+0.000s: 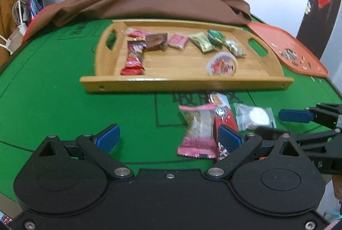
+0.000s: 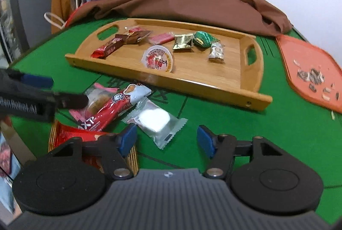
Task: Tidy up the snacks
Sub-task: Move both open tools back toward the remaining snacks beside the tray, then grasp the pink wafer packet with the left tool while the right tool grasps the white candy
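Note:
A wooden tray (image 1: 183, 81) (image 2: 192, 82) on the green table holds several wrapped snacks and a round jelly cup (image 1: 223, 64) (image 2: 158, 60). In front of it lie a pink-wrapped cake (image 1: 197, 129) (image 2: 96, 99), a red stick pack (image 1: 224, 112) (image 2: 111, 110) and a clear pack with a white sweet (image 1: 254, 116) (image 2: 156, 120). My left gripper (image 1: 168, 138) is open and empty, just left of the pink cake. My right gripper (image 2: 167, 140) is open and empty, over the white pack's near end. A red-and-gold pack (image 2: 70, 135) lies under its left finger.
An orange tray (image 1: 295, 52) (image 2: 307, 69) with seed shells sits at the right. A brown cloth (image 1: 149, 3) (image 2: 192, 7) lies behind the wooden tray. Bags hang at the far left. The right gripper shows at the right of the left wrist view (image 1: 310, 120).

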Demonstrator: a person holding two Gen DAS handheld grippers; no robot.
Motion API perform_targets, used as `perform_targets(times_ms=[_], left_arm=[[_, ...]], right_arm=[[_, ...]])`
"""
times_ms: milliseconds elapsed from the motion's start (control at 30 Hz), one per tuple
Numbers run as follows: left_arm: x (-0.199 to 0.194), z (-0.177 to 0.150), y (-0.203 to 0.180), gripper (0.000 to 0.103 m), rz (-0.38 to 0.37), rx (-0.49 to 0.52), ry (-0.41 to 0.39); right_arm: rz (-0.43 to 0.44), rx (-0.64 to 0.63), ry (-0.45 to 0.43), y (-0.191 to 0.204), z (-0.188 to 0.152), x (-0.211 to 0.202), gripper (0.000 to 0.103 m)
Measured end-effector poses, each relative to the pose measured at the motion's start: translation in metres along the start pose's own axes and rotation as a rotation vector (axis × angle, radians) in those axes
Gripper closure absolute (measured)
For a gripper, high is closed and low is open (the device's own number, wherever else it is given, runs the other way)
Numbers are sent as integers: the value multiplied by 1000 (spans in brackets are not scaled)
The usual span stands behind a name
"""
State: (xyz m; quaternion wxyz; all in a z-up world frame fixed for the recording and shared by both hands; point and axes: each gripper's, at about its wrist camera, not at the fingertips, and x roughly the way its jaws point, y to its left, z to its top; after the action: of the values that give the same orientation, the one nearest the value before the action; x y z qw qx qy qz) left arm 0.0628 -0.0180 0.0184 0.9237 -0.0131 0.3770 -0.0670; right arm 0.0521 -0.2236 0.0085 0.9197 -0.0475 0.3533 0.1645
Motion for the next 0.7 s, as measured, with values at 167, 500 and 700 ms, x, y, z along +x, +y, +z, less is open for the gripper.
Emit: perform_targets(times_ms=[167,500,700], left_arm=[[5,-5,-2,5,-38,31,1],[4,-2,-3,13,-73,71,-27],[15,0,0,30,-143,24,-1]], right_arm=[[0,59,-22,-1,-3,4,36],[-29,53,-32,7,-1,8,37],[-41,28,-37,9,8,20,36]])
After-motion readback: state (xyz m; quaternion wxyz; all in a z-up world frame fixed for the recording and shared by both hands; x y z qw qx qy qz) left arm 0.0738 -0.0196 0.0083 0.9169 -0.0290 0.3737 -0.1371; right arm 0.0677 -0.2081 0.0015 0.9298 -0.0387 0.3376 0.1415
